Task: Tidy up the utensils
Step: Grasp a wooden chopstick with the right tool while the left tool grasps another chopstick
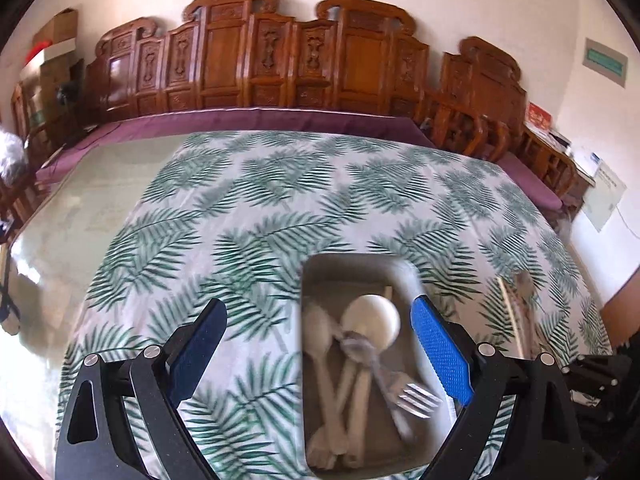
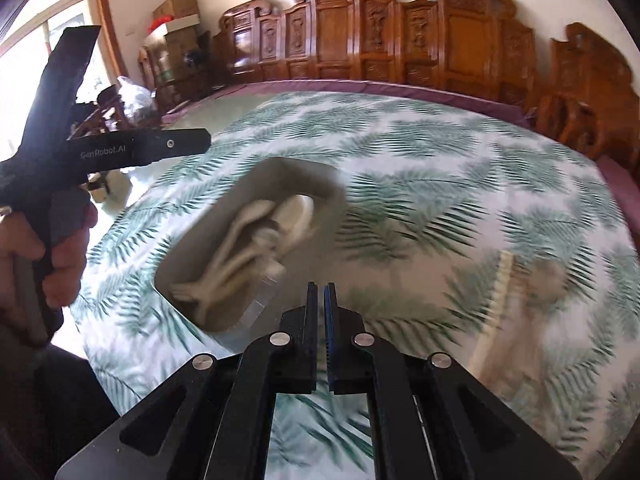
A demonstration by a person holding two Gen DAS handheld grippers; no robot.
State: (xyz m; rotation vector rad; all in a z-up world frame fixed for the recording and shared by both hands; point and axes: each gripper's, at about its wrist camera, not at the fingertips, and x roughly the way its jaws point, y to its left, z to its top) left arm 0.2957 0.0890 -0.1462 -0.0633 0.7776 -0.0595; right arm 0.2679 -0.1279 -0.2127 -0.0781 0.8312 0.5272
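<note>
A grey tray [image 1: 320, 268] sits on the leaf-print tablecloth and holds several pale wooden spoons [image 1: 372, 316] and a metal fork [image 1: 416, 396]. My left gripper [image 1: 318, 328] is open and empty, with its fingers on either side of the tray's left wall. The tray also shows in the right wrist view [image 2: 288, 176], blurred. My right gripper [image 2: 320, 292] is shut with nothing between its pads, just right of the tray's near corner. A pale chopstick-like stick [image 2: 498, 292] and a blurred utensil [image 2: 548, 280] lie on the cloth to the right.
The leaf-print cloth [image 1: 260, 208] covers a glass-topped table [image 1: 80, 208] with a purple edge. Carved wooden chairs [image 1: 280, 56] line the far wall. The left hand-held gripper body [image 2: 100, 148] shows at the left of the right wrist view.
</note>
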